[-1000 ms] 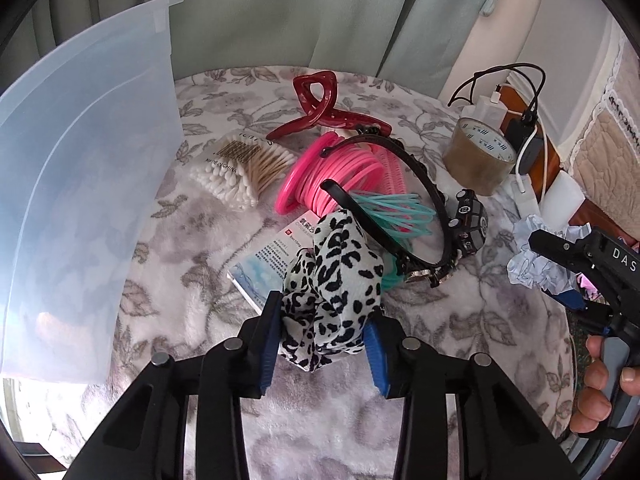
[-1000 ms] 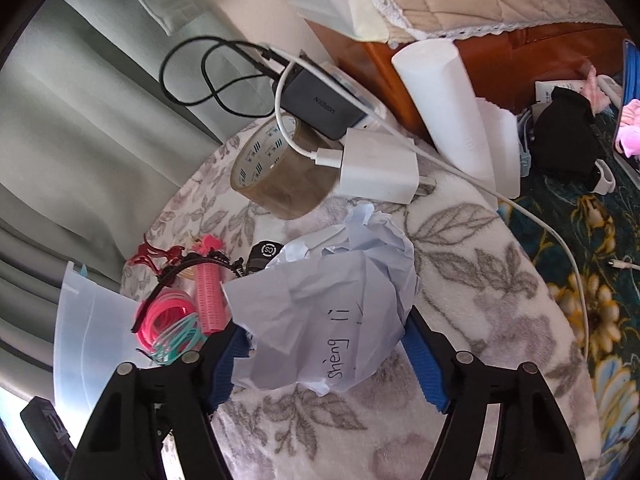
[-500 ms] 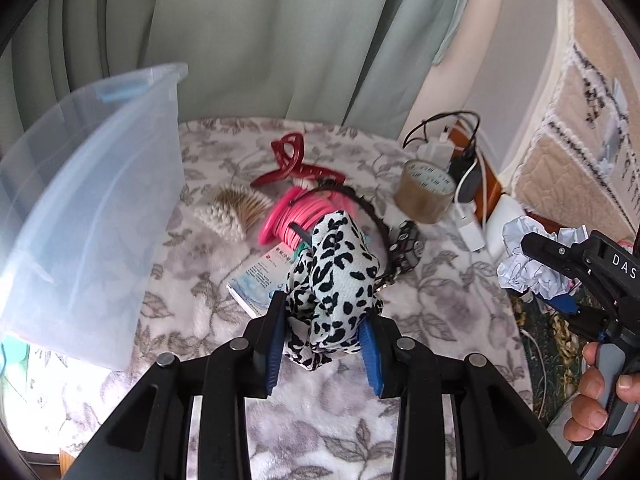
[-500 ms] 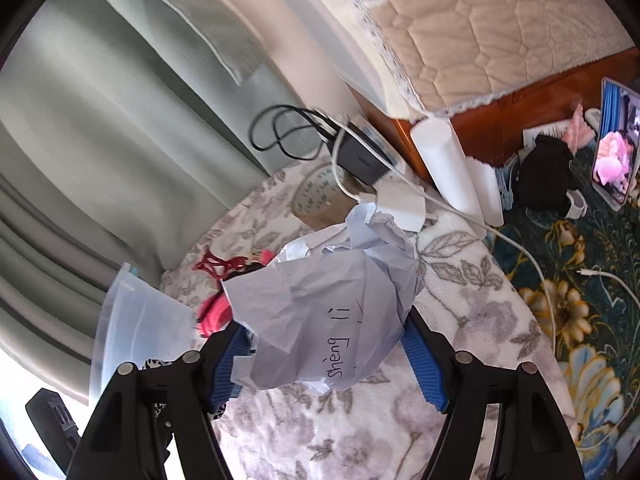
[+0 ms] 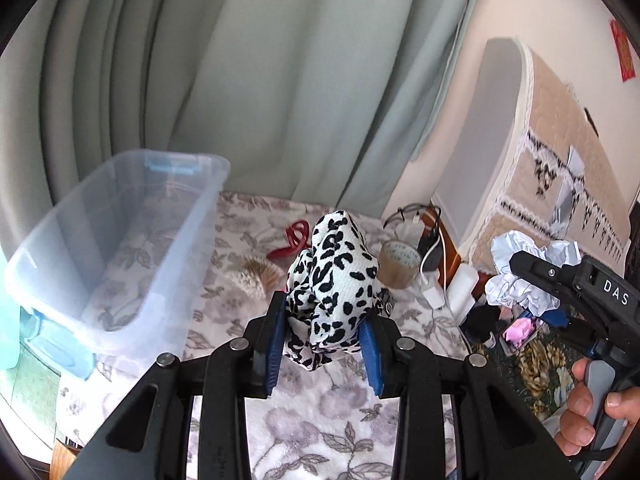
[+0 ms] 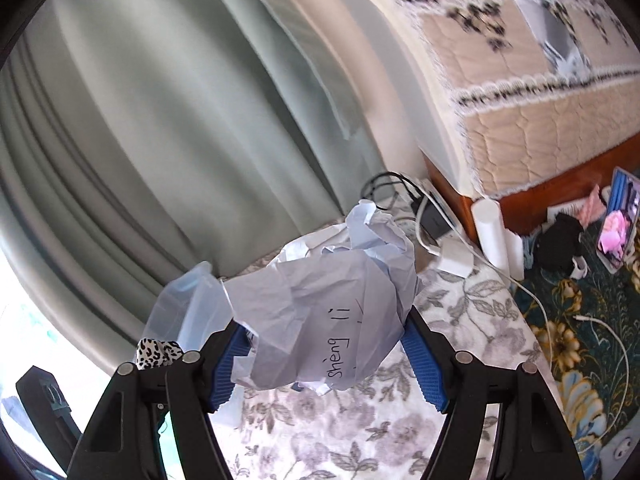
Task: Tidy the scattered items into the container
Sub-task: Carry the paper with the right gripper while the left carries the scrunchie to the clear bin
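A: Scrunchie (image 5: 334, 280), leopard-print fabric, is pinched in the left gripper (image 5: 325, 350), held up off the floral cloth (image 5: 340, 420). Blue pads squeeze it low down, so most of it bulges up above the jaws.

B: And the other side?

A: Right gripper (image 6: 326, 354) has its jaws spread wide but clamped on a crumpled paper ball (image 6: 324, 308), handwriting on it. Also in the air. In the left wrist view it sits at approx 3 o'clock (image 5: 524, 272), w/ the person's hand (image 5: 588, 412) on the handle at 4.

B: Container?

A: Clear plastic bin (image 5: 60, 312), blue latches, at 9 o'clock of the left view, nothing visible inside. In the right view only a corner shows, approx 8 o'clock (image 6: 188, 304).

B: How will they handle?

A: Both v. light & soft, I'd say. Scrunchie is squashy and elastic, won't slip much, no breakage risk; gripping across the bunched middle works. Paper springs back and could tear or pop loose if the grip eases, so hold across its widest part. Neither needs care on release, just drop over the bin.

B: What's left on the cloth?

A: Red claw clip (image 5: 294, 236) at 12, cotton swabs (image 5: 256, 276) at approx 11, brown tape roll (image 5: 400, 264) at 1. Charger & cables beyond it, prob. not part of the job.
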A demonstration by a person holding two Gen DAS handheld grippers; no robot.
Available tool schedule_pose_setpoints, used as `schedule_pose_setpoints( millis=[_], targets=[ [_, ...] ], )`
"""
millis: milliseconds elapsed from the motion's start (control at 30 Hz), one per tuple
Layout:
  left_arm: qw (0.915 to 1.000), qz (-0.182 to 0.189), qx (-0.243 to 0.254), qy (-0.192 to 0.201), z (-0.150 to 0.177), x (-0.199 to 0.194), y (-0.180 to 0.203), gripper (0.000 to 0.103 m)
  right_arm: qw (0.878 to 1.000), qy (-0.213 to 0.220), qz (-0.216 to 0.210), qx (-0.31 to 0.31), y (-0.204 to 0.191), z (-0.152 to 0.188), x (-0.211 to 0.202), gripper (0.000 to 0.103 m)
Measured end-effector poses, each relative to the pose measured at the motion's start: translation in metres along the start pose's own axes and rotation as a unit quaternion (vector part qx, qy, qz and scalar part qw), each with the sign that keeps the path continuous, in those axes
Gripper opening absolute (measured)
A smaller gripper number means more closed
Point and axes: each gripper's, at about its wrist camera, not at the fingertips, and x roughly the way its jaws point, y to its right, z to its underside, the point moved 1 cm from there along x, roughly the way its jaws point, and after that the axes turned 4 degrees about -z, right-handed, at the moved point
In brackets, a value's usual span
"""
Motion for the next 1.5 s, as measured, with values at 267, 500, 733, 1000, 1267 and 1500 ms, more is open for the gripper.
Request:
schedule_pose_setpoints(
  millis=[267,500,733,1000,1267,1500],
  targets=[
    [0.9972,-0.018,-0.052,0.052,-0.015,-0.039,-0.049,0.035,0.998,0.006,-0.037,-0.059,-0.060,0.006,-0.013,0.076],
    [0.9916,-0.044,-0.091,0.081,-0.021,-0.056,-0.092,0.035,0.991,-0.004,-0.070,-0.118,-0.111,0.017,-0.005,0.076],
    [0.9869,-0.062,-0.112,0.098,-0.025,-0.061,-0.122,0.035,0.983,-0.032,-0.092,-0.156,-0.141,0.028,0.024,0.076],
    [0.9846,-0.078,-0.133,0.082,-0.022,-0.040,-0.153,0.035,0.969,-0.082,-0.122,-0.198,-0.171,0.052,0.074,0.076],
    [0.9842,-0.084,-0.140,0.068,-0.021,-0.012,-0.176,0.035,0.956,-0.130,-0.129,-0.230,-0.183,0.078,0.127,0.076],
    [0.9839,-0.076,-0.151,0.057,-0.022,0.013,-0.189,0.035,0.951,-0.153,-0.125,-0.238,-0.187,0.089,0.159,0.076]
  ],
)
